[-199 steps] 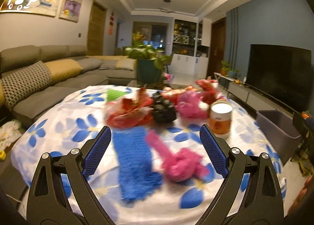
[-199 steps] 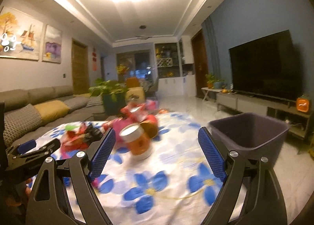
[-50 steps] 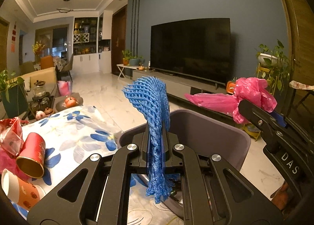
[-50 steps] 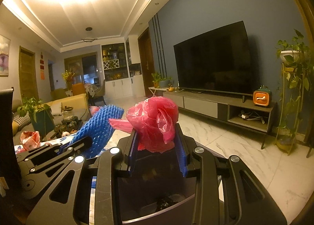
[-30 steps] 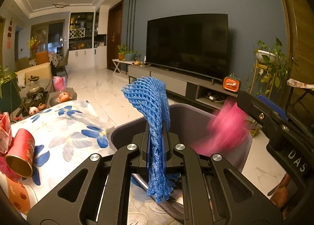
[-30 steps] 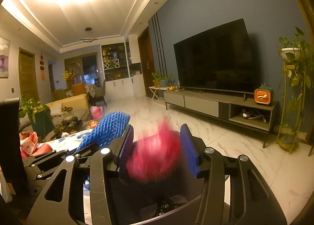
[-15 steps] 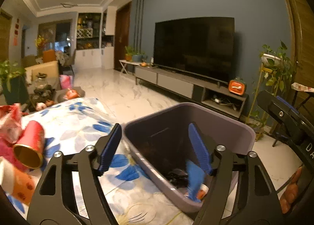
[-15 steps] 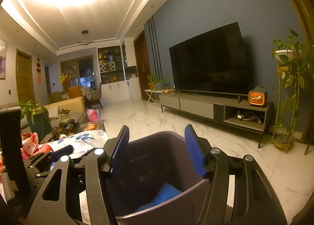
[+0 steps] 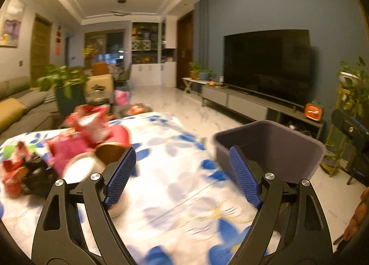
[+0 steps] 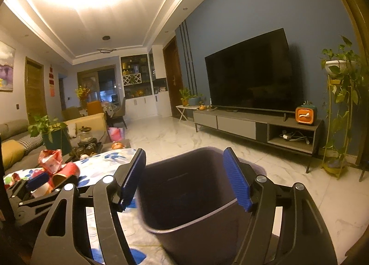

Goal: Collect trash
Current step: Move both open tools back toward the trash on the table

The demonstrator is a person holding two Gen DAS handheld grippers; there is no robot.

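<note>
Right wrist: one bin (image 10: 198, 198), two tongs (image 10: 184, 177).

One bin (image 10: 184, 198) stands beside one table (image 9: 175, 195) under a flowered cloth. On the table lie at least two cups, one red (image 10: 66, 172) and one pale (image 9: 80, 169), plus a blurred heap of red, pink and black wrappers (image 9: 46, 154) too smeared to count. Around the room are one television (image 10: 251, 75), one orange clock (image 10: 305, 115), one sofa (image 9: 20, 108) and four potted plants in sight.
</note>
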